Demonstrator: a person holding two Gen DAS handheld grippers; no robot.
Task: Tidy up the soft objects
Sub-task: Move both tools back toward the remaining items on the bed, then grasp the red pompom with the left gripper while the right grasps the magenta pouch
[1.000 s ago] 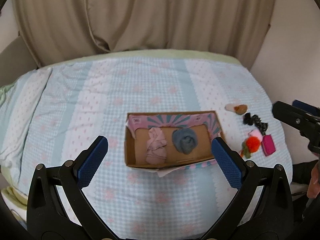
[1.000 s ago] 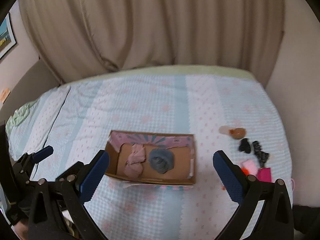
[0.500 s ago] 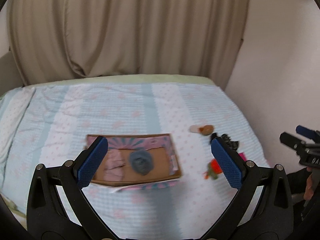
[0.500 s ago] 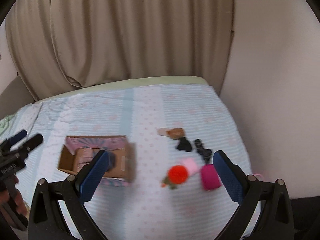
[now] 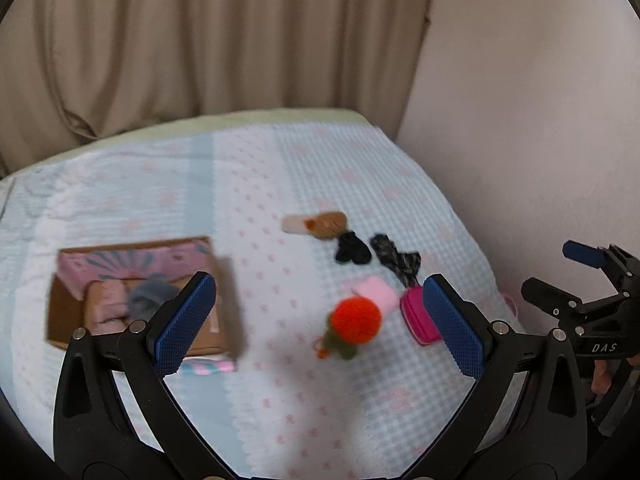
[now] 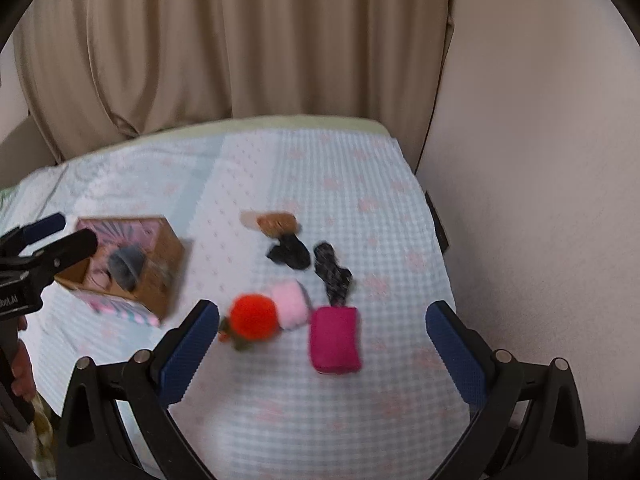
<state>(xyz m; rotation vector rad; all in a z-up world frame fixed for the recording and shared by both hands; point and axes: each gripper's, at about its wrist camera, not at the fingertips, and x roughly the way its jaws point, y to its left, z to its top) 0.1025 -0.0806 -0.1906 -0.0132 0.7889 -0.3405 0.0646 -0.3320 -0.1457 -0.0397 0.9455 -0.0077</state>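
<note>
Cardboard box (image 5: 224, 280) at our nine o'clock held two soft pieces; red pompom (image 6: 254, 316), others waited, both grippers (image 6: 320, 344) released.

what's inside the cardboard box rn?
Inside the open brown cardboard box: a grey-blue fuzzy ball and a pale pink folded cloth beside it. The left gripper's blue finger pad covers the box's right end; frames are blurred.
</note>
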